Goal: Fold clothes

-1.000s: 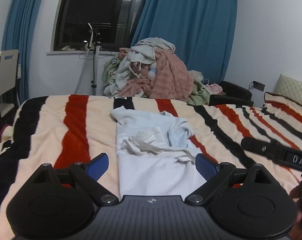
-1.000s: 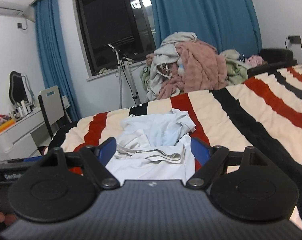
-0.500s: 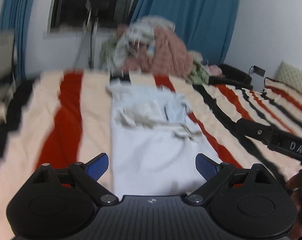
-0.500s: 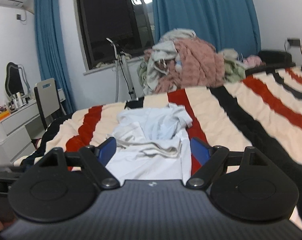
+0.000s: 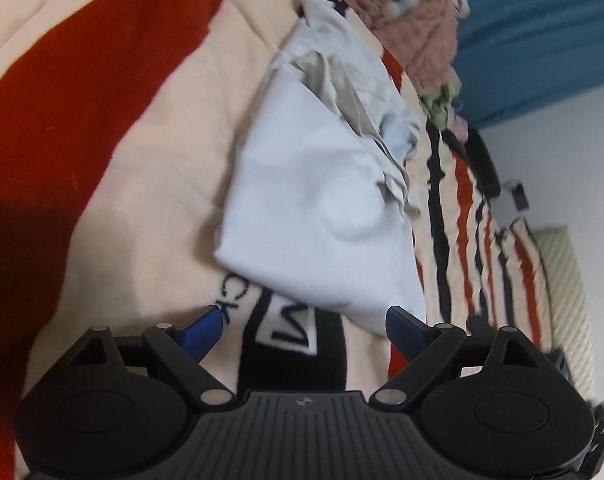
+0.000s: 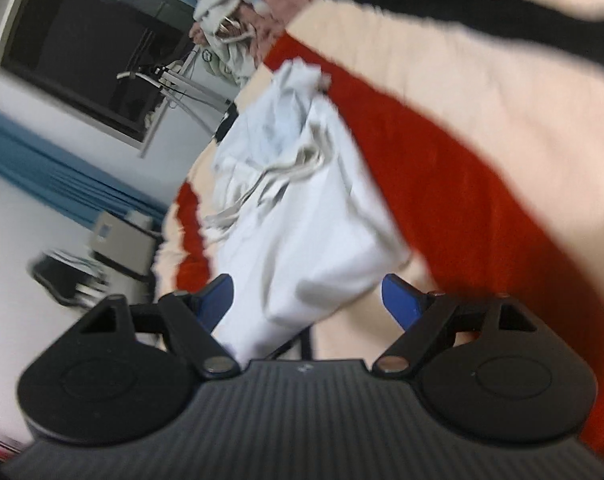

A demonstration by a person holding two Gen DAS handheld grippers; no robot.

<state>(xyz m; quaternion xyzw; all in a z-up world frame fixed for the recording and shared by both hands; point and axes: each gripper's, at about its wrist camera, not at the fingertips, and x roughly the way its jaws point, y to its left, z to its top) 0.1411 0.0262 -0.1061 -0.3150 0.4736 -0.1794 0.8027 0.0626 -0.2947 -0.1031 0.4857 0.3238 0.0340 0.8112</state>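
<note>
On the striped blanket [image 5: 114, 168], we hold both grippers [image 5: 303, 326] [image 6: 307, 294] spread apart, empty, beside the white garment [image 5: 317, 216]; a clothes pile [image 5: 417, 28] lies beyond.

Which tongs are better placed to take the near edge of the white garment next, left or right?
Right, probably. The right tongs are open with the white garment's near edge already between their fingers. The left tongs are also open, but their gap frames mostly the striped blanket; only the garment's corner sits by one finger.
</note>
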